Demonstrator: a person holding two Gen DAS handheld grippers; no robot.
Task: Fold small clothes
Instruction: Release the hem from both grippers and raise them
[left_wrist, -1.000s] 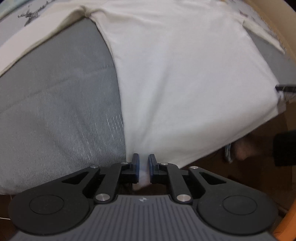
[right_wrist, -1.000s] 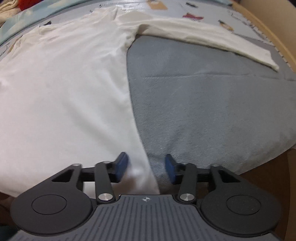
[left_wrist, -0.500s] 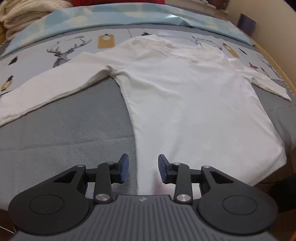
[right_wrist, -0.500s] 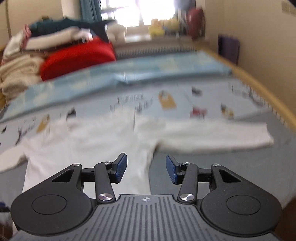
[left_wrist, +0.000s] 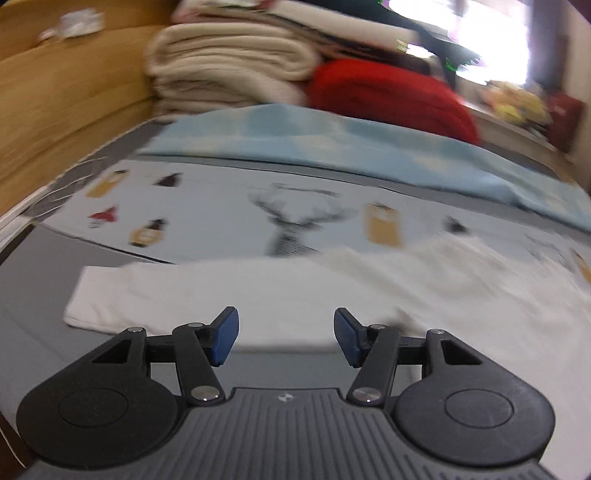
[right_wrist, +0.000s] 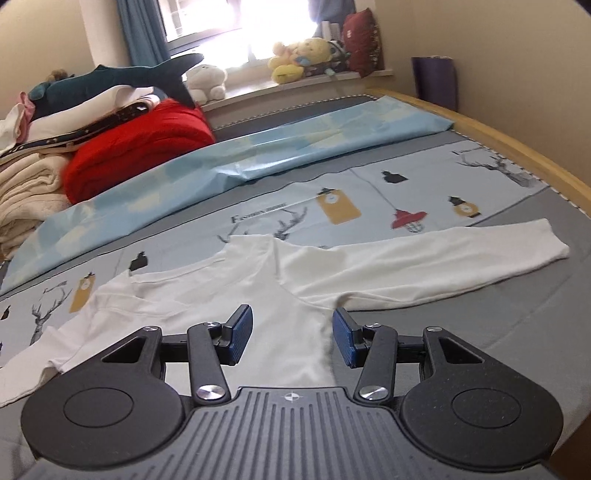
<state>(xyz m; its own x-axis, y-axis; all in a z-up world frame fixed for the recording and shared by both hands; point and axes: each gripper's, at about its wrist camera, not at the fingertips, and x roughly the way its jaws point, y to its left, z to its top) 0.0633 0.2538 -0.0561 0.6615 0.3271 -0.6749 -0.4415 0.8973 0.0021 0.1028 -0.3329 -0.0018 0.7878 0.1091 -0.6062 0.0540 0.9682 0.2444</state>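
Shirt (right_wrist: 266, 291) thin, soft, likely light and limp; best pinched at sleeve cuff (right_wrist: 546, 247). Left gripper (left_wrist: 286, 336) and right gripper (right_wrist: 293, 334) both spread, holding nothing.

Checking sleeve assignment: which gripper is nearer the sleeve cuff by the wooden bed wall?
Left. The left gripper faces that sleeve cuff, just left of its open jaws. The right gripper hangs over the white shirt near the opposite armpit.

Left gripper (left_wrist: 286, 336) and right gripper (right_wrist: 292, 335) match — matte black linkage arms with triangular cut-outs, silver screw heads at the pivots, and ribbed blue pads (right_wrist: 240, 334) on the fingertips. Two round black discs flank each grey, ridged housing, stamped near its far edge with a small circular emblem.
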